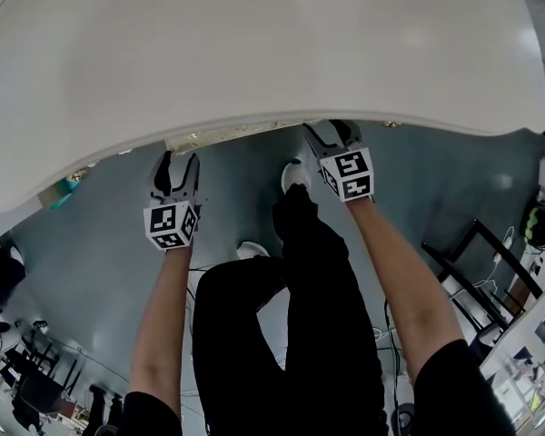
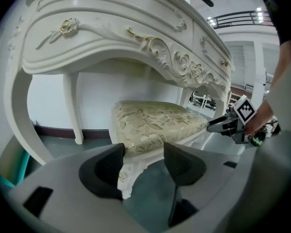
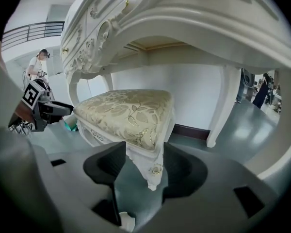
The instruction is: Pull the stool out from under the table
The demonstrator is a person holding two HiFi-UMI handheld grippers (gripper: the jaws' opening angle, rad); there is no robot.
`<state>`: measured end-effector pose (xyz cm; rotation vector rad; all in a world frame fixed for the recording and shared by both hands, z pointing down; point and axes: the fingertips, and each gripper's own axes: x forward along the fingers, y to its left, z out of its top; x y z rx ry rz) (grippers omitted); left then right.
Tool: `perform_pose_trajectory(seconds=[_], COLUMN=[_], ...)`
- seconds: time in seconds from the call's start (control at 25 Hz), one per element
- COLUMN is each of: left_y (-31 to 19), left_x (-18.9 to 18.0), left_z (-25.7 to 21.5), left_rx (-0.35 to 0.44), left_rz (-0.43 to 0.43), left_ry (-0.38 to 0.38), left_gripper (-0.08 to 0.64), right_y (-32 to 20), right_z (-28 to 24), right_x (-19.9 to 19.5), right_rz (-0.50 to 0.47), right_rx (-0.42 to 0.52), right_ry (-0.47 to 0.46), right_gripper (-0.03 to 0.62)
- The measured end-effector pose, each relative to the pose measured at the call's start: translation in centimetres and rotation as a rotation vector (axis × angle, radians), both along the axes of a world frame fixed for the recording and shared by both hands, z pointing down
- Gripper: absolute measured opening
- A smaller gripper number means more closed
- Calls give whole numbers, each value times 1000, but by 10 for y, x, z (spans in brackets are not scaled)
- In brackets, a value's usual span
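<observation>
The stool (image 2: 155,124) has a gold floral cushion on a white carved frame and stands under the white ornate table (image 2: 111,38). In the head view the tabletop (image 1: 254,53) hides it. My left gripper (image 2: 143,155) is open, with the stool's near corner showing just beyond its jaws. My right gripper (image 3: 144,155) is open too, and the stool (image 3: 128,111) has its carved corner leg between the jaws, untouched by the pads. From above, the left gripper (image 1: 175,163) and the right gripper (image 1: 331,134) both sit at the table's front edge.
White table legs (image 3: 222,106) stand beside and behind the stool. A teal object (image 1: 59,193) lies on the grey floor at the left. Black frames (image 1: 472,271) and cables fill the right side. My legs in black trousers (image 1: 300,316) are below the grippers. A person (image 3: 39,64) stands far off.
</observation>
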<state>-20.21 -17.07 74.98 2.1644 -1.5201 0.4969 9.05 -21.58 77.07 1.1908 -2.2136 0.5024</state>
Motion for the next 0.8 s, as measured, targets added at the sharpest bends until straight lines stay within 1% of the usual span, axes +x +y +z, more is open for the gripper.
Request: perform_pose_trajectory(seconds=[0.12,0.24,0.4,0.52,0.6,0.68,0.8], left_y=[-5,-8,-15,-16,-16,-16,-14], left_x=[-6,-12,-8,-9,-10,-9,-7], left_z=[8,18,21,21,21,22,21], left_rx=[1,-32,-34,-25,-21,-22,-42], left_rz=[-18,-34,-1,2,-4,-7,-9], left_ry=[-16,-13,-8,7,26,38,50], left_gripper=[277,304,311,311,314,314,313], right_y=[-4,-5,-6,-8,-8,-6,-3], right_z=[3,4,4,4,3,4,3], right_x=[-4,-6,-2,-2,-5,-6,-4], right_rz=[-10,-17,-25,-29,-35,-38,-27], right_rx=[2,6,0,-11,-12,-13,-24], right_ry=[-4,-16,-36,-60,-70,-77,-76], right_gripper=[246,252,275,291,288,268,255])
